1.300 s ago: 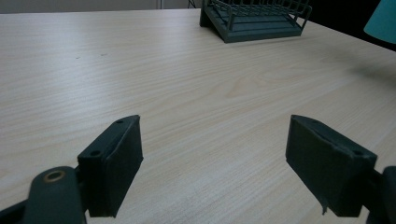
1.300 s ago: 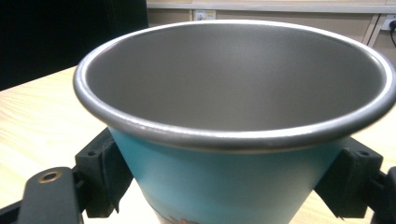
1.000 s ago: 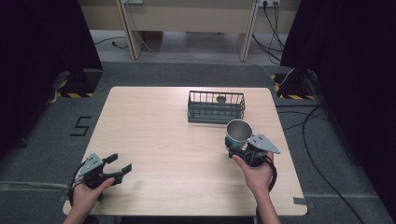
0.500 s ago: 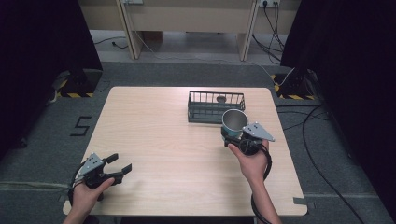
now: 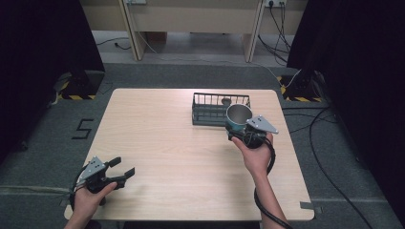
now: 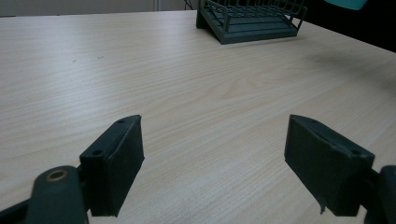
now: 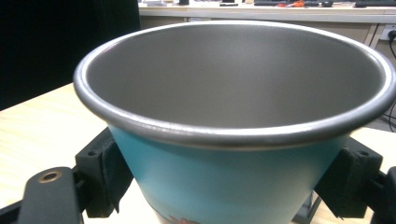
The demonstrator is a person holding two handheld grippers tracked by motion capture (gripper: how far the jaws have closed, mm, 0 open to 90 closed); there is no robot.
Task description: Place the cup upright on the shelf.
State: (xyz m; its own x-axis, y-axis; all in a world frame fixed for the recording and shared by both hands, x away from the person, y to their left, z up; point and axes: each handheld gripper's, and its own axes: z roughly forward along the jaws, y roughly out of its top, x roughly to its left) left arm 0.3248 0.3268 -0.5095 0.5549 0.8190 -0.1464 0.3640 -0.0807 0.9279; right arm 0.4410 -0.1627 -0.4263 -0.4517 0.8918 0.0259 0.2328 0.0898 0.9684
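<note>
Cup (image 5: 237,118), teal outside with a grey metal inside, clamped between the two black jaws of the right gripper (image 5: 240,130). In the right gripper view the jaws press on either side of the cup (image 7: 233,140), low on its wall; rim up, mouth open, nothing seen inside. Cup is held off the table (image 5: 157,143), toward its far right part, just at the near right corner of the wire basket (image 5: 210,112). Cannot tell whether cup and basket touch. Small dark thing in the basket, too small to tell what.

Left gripper (image 5: 122,171) sits low at the table's near left corner, well apart from the cup. Left gripper view: jaws spread wide, bare wood between them, basket (image 6: 252,21) far ahead.
</note>
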